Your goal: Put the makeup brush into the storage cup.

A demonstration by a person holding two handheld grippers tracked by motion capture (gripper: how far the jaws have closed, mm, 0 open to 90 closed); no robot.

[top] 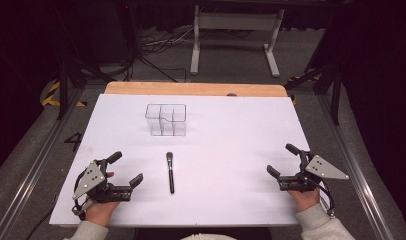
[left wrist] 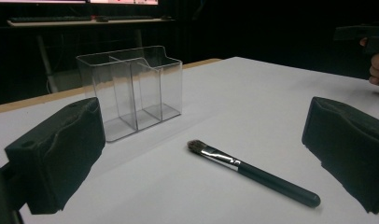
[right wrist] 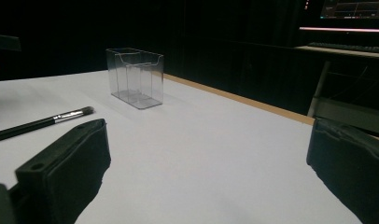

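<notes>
Resting on the white sheet (top: 231, 150), the brush (top: 170, 172) is lying flat near the table's front middle, bristle end pointing away from the person toward the organizer (top: 165, 120), handle end pointing back. Nothing is touching it.

The organizer is standing upright farther back, apart from the brush, clear plastic with inner dividers; in the left gripper view it (left wrist: 131, 91) is showing several open compartments, with nothing visible inside them.

The left gripper (top: 125, 170) is sitting at the front left of the sheet, held in the person's left hand (top: 98, 210). Its jaws are standing wide apart, released, with nothing between the pads. In its own view the brush (left wrist: 253, 172) is lying on the sheet ahead, between the two black jaws as seen, not touched by either.

The right gripper (top: 281, 160) is sitting at the front right, well apart from the brush, held in the right hand (top: 306, 200). Its jaws are also standing spread and released, gripping nothing. In its own view the brush (right wrist: 43, 122) is appearing off to the left and the organizer (right wrist: 135, 77) farther back.

The sheet is covering most of a wooden tabletop (top: 191, 88), whose far edge is showing bare behind it.
</notes>
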